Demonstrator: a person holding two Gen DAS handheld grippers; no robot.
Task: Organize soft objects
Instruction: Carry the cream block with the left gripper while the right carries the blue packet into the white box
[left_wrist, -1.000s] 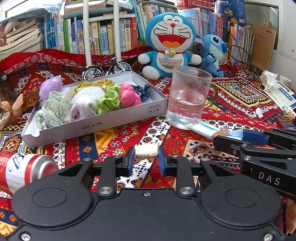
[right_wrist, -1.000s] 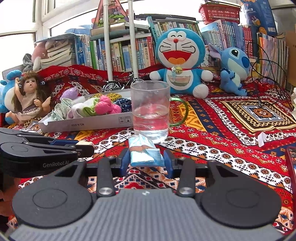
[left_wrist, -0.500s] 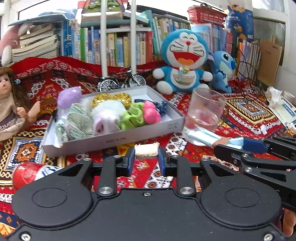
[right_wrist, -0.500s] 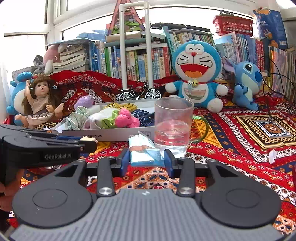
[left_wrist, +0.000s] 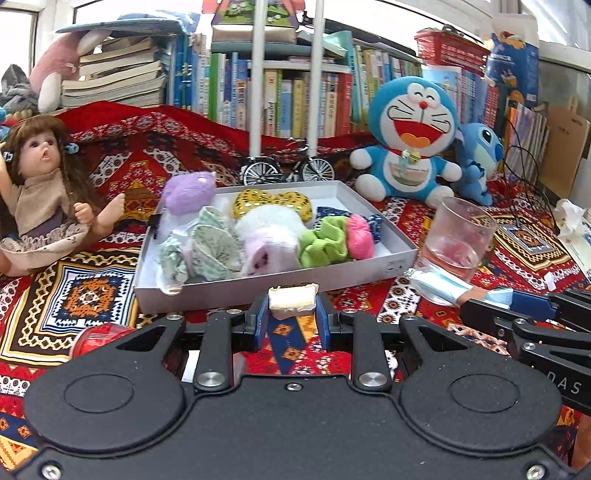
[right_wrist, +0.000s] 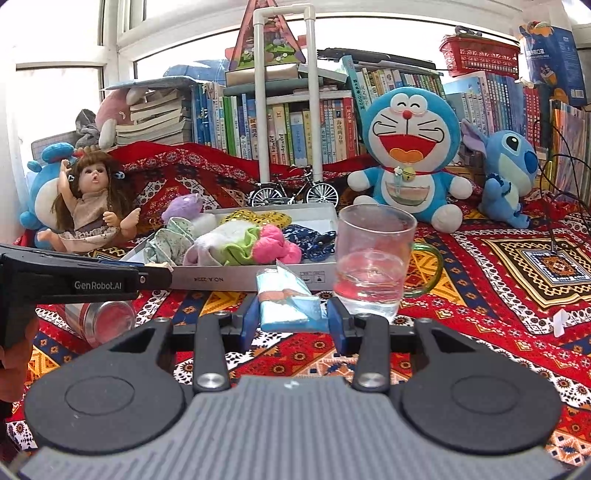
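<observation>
Both grippers have risen since a second ago, so the grey box (left_wrist: 280, 284) of scrunchies sits lower and the doll (left_wrist: 48, 192), at 9 o'clock, has come into the left view. The left gripper (left_wrist: 291, 314) stays clamped on a small cream block (left_wrist: 292, 298), just short of the box's near wall. The right gripper (right_wrist: 291, 317) keeps its hold on a packaged blue face mask (right_wrist: 284, 299), beside the water glass (right_wrist: 373, 262) at 1 o'clock.
</observation>
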